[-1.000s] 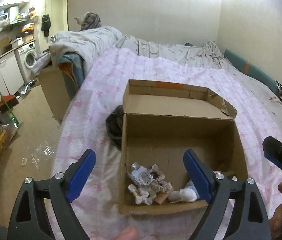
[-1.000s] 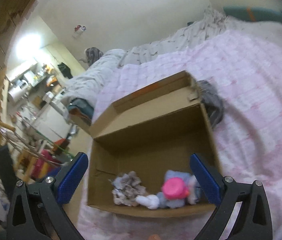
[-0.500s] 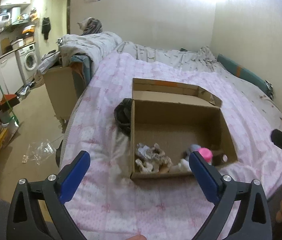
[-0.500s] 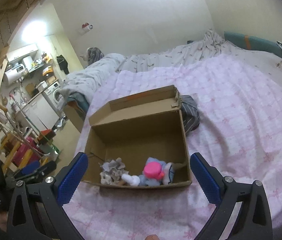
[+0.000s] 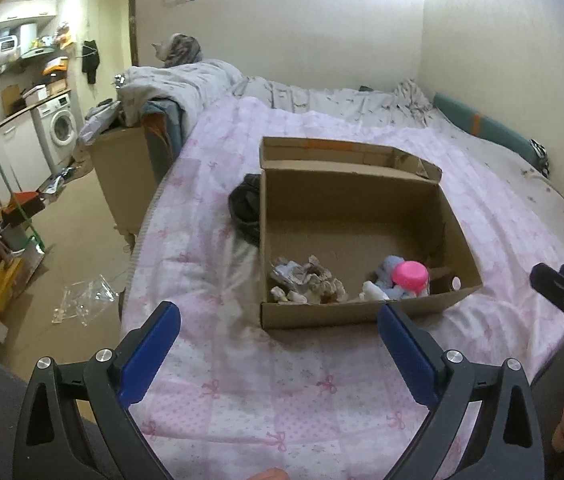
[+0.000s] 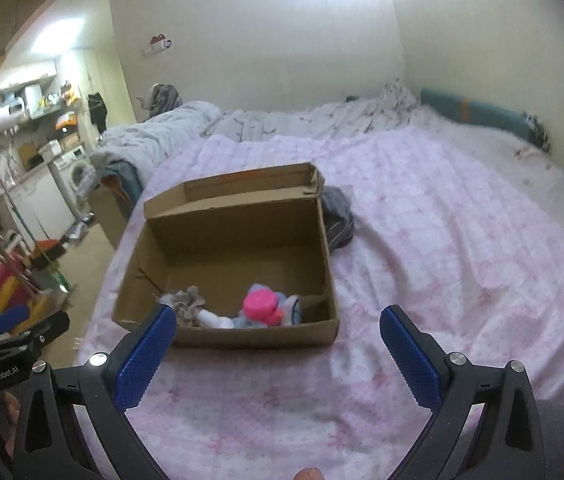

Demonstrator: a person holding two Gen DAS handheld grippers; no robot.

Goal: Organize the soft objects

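An open cardboard box lies on the pink quilted bed. In its near end sit a beige-grey crumpled plush and a blue and white soft toy with a pink cap. My left gripper stands open with nothing between its blue pads, held back from the box's near wall. My right gripper is open too and empty, also short of the box. Each gripper shows at the edge of the other's view.
A dark bundled cloth lies on the quilt against the box's far side. A heaped grey duvet and a second cardboard box stand at the bed's left edge. The floor to the left holds clutter and a washing machine.
Both grippers have drawn back from over the box, so it looks smaller and farther. The right wrist view has rolled level. The toys stay in the box.
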